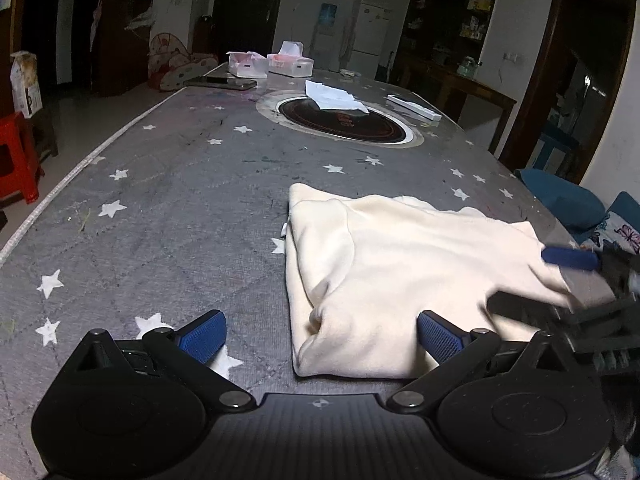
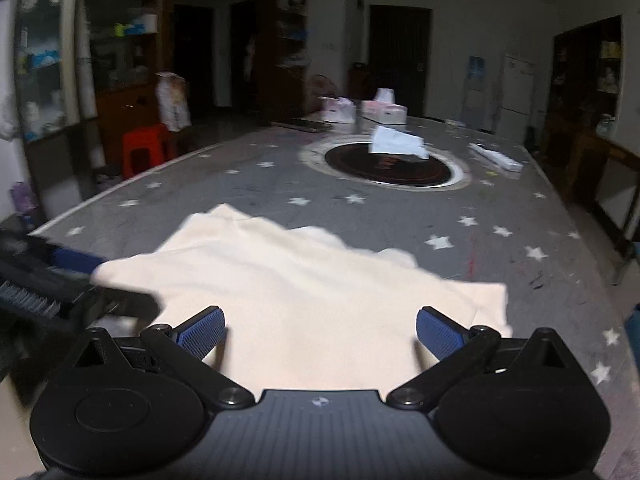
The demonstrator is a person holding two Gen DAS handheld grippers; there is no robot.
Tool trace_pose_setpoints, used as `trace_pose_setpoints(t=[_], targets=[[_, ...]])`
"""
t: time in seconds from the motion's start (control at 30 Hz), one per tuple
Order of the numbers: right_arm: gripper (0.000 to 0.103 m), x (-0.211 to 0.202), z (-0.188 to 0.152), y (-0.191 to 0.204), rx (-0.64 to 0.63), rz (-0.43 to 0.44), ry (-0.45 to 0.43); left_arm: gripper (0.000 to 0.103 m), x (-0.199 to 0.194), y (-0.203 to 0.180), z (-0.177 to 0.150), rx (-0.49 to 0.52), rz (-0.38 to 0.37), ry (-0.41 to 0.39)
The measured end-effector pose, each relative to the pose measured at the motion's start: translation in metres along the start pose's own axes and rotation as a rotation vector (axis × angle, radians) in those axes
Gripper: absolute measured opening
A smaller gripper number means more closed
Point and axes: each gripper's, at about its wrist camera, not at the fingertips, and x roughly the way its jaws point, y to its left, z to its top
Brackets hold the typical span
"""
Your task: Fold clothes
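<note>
Cream garment [image 1: 400, 264] lies folded just ahead of both grippers' wide-spread, empty jaws.

Each claw, left [image 1: 322, 338] and right [image 2: 320, 334], has a matte black body with two round housings, angular link arms on silver pivot screws, and blue cross-hatched finger pads [image 1: 204, 336]. A small round marker sits centred on the ribbed base.
</note>
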Motion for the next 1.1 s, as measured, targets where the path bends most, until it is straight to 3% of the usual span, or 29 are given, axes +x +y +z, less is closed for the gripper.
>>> trace_pose_setpoints(t=[0.3, 0.6, 0.83, 1.0, 1.1], targets=[[0.103, 0.014, 0.01, 0.006, -0.034, -0.067, 0.02, 0.103, -0.001, 0.001, -0.001, 0.005, -0.005, -0.001], [0.103, -0.023, -0.008, 0.005, -0.125, -0.08, 0.005, 0.103, -0.001, -0.003, 0.005, -0.002, 0.007, 0.01], [0.103, -0.043, -0.016, 0.001, -0.114, -0.057, -0.037, 0.103, -0.005, -0.014, 0.012, 0.035, 0.016, -0.016], [0.103, -0.038, -0.027, -0.002, -0.118, -0.038, 0.012, 0.103, 0.004, -0.005, 0.009, 0.005, 0.051, 0.025], [0.103, -0.045, -0.023, 0.001, -0.143, -0.034, -0.004, 0.103, 0.001, -0.002, 0.009, -0.007, 0.046, 0.026]])
